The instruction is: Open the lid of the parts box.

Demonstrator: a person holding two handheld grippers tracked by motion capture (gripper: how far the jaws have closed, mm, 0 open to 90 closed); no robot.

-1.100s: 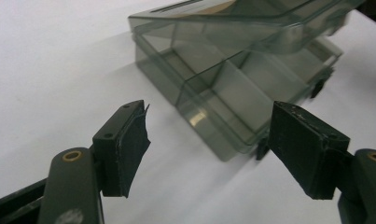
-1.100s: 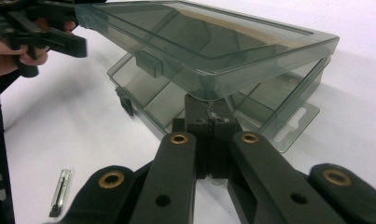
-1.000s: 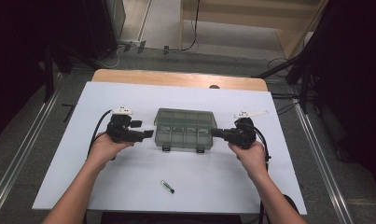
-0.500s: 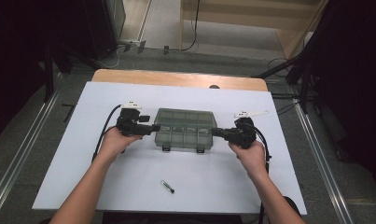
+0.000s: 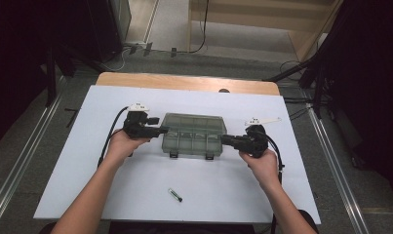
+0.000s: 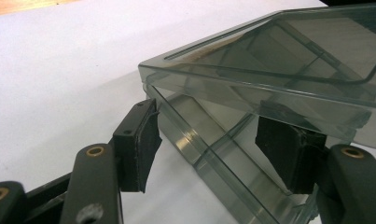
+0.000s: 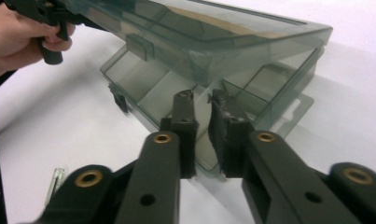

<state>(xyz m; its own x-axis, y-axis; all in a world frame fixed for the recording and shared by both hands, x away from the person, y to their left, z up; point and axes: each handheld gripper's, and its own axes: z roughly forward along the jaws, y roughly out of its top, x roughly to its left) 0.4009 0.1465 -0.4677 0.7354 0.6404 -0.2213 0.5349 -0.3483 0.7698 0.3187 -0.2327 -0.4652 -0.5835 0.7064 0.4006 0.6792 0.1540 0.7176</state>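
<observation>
Smoky compartment box (image 5: 194, 135) mid-table on the white sheet (image 5: 77, 161), lid raised a crack. Left gripper (image 5: 161, 130) at its left end, jaws just closing, spread astride the corner, pads apart from it. Right gripper (image 7: 202, 105) at the right end, jaws just easing open, narrow gap over the wall.

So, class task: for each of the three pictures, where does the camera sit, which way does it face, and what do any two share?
High view: above the person's side, facing forward and down on the white table; both forearms, left claw and right claw show.
Left gripper view: rides the left claw, looking along its jaws at the box corner between the pads.
Right gripper view: rides the right claw, jaws astride the box wall; the other hand shows.
All share the smoky compartment box.
</observation>
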